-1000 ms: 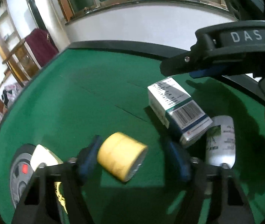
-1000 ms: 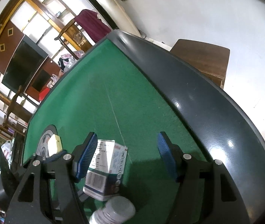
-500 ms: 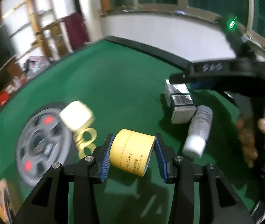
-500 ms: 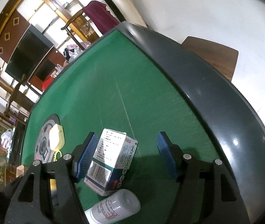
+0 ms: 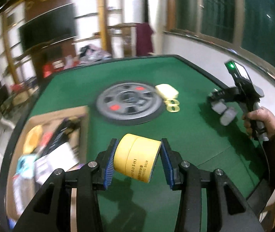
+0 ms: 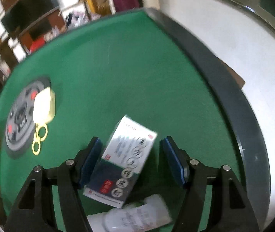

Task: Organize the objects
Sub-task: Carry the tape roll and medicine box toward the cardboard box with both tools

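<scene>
My left gripper [image 5: 137,163] is shut on a yellow balm jar [image 5: 136,159] and holds it above the green table [image 5: 186,135]. A cardboard box [image 5: 46,147] with several items stands at the left. My right gripper [image 6: 132,159] is open around a white and dark blue medicine box [image 6: 122,160] lying on the felt; its pads do not touch it. A white bottle [image 6: 131,218] lies just below the box. The right gripper also shows in the left wrist view [image 5: 222,104] at the far right, held by a hand.
A grey wheel-shaped disc [image 5: 129,101] sits mid-table, with a cream case and yellow rings [image 5: 169,96] at its edge; both show in the right wrist view [image 6: 42,106]. The table's dark rim [image 6: 224,89] runs along the right. Shelves and a chair stand behind.
My left gripper closed on the yellow jar, lifted it and swung left toward the cardboard box. My right gripper came down around the medicine box.
</scene>
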`<state>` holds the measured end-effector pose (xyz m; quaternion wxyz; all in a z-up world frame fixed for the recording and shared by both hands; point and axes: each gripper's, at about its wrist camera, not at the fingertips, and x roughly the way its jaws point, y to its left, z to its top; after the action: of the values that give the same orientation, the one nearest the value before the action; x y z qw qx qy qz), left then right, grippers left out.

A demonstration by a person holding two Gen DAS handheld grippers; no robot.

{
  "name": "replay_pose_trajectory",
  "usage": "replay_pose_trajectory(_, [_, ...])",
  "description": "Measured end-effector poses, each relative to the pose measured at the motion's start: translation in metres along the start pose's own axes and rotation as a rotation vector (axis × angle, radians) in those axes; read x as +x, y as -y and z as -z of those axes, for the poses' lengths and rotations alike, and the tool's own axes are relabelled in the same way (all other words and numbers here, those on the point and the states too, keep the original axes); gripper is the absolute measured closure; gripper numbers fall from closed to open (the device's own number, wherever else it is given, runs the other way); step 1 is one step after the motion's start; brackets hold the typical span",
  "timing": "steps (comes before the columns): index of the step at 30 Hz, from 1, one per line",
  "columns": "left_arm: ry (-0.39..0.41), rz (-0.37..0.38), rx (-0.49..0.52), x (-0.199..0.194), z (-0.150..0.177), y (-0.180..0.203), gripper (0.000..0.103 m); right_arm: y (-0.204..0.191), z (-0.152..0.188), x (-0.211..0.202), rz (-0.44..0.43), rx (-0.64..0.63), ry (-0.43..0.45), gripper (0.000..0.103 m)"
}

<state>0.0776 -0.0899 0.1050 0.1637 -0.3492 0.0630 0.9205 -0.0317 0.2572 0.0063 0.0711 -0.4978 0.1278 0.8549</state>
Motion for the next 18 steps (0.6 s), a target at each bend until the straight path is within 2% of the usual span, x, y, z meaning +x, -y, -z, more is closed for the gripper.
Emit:
replay_pose_trajectory(1, [0.007,-0.012,-0.024,-0.008,0.005,-0.012,0.065,-0.004,0.0,0.0,0.023,-0.014,0.004,0.05])
replay_pose_trajectory(2, [0.015,-0.023,-0.05,-0.014,0.011,-0.023,0.065,-0.007,0.001,0.001,0.032,-0.028,0.0,0.066])
replay_pose_trajectory(3, [0.024,-0.037,-0.079,-0.017,0.016,-0.034,0.065,-0.01,0.001,0.0,0.03,-0.036,-0.005,0.071])
replay_pose_trajectory(7, [0.047,-0.081,-0.175,-0.032,0.038,-0.07,0.065,-0.017,0.007,-0.009,0.019,-0.049,-0.015,0.071])
replay_pose_trajectory(10, [0.059,-0.104,-0.248,-0.047,0.057,-0.101,0.065,-0.028,0.012,-0.029,-0.024,-0.067,0.002,0.071])
replay_pose_trajectory(13, [0.064,-0.133,-0.301,-0.056,0.071,-0.124,0.065,-0.039,0.019,-0.055,-0.127,-0.066,0.019,0.071])
replay_pose_trajectory(18, [0.056,-0.166,-0.371,-0.064,0.094,-0.15,0.065,-0.087,0.038,-0.092,-0.302,-0.134,0.029,0.071])
